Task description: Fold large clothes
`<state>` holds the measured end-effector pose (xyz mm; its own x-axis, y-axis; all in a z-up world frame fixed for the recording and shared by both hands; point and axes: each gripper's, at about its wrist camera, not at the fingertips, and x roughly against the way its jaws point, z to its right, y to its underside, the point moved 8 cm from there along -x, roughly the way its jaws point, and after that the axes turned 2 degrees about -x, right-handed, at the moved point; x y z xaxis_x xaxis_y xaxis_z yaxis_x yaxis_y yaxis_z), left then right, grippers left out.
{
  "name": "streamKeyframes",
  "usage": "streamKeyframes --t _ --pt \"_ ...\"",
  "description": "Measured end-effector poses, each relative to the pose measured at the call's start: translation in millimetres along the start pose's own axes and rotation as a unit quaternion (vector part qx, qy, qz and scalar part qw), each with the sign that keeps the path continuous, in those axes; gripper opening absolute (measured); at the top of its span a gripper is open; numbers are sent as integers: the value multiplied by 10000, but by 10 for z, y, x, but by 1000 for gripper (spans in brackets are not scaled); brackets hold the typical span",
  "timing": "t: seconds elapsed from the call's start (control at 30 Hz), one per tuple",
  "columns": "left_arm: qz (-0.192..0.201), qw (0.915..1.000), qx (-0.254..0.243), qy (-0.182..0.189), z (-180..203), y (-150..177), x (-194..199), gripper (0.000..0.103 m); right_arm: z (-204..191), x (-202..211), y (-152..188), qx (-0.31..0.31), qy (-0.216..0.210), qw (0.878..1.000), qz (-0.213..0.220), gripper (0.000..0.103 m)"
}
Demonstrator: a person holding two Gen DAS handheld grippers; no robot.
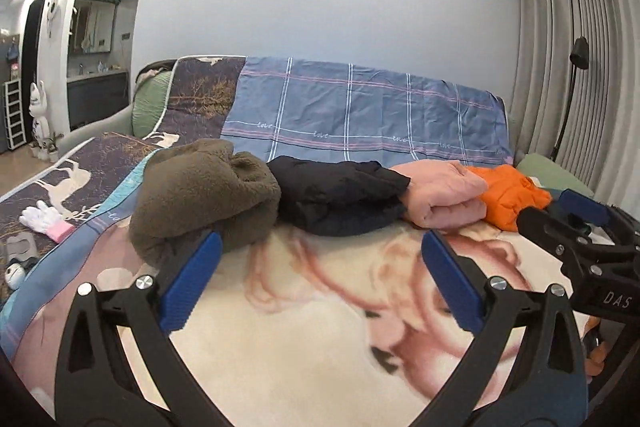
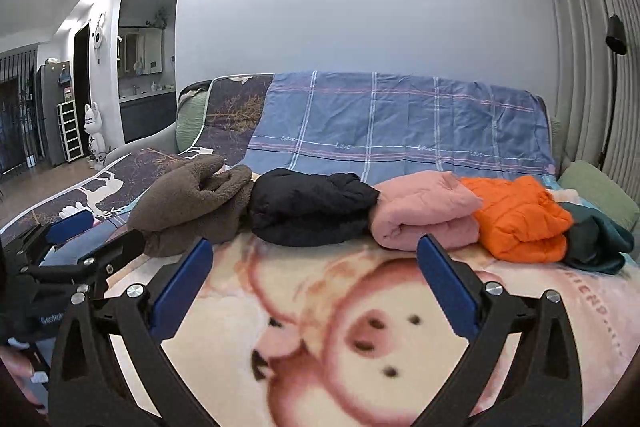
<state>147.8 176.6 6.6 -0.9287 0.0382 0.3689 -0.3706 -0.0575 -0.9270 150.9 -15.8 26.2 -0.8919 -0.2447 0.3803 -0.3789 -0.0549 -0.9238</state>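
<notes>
A row of folded clothes lies on the pig-print blanket (image 2: 320, 327): a brown fleece (image 1: 200, 195) (image 2: 192, 203), a black jacket (image 1: 340, 195) (image 2: 308, 207), a pink garment (image 1: 444, 195) (image 2: 424, 215), an orange puffer jacket (image 1: 508, 195) (image 2: 520, 223) and a dark teal garment (image 2: 596, 243). My left gripper (image 1: 320, 255) is open and empty, just in front of the brown and black pieces. My right gripper (image 2: 314, 259) is open and empty, in front of the black and pink pieces. Each gripper shows at the edge of the other's view: the right gripper (image 1: 576, 227) and the left gripper (image 2: 92, 239).
A blue plaid sheet (image 1: 360, 107) drapes the sofa back behind the clothes. White gloves (image 1: 44, 219) lie on the deer-print cover at the left. A green cushion (image 2: 596, 191) and a floor lamp (image 1: 576, 91) stand at the right by the curtains.
</notes>
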Motion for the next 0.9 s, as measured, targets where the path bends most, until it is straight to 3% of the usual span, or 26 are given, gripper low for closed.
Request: streamKeyframes --t 0.17,0.43,0.9 --pt "130 9999 -8 -66 242 103 336 101 145 268 107 -13 124 9999 -25 102" --pt "97 9992 -287 -279 578 225 654 101 364 725 274 -48 471 9984 304 102" --pt "-10 9980 -354 -523 893 630 889 101 651 1000 813 -336 549 9979 -32 102"
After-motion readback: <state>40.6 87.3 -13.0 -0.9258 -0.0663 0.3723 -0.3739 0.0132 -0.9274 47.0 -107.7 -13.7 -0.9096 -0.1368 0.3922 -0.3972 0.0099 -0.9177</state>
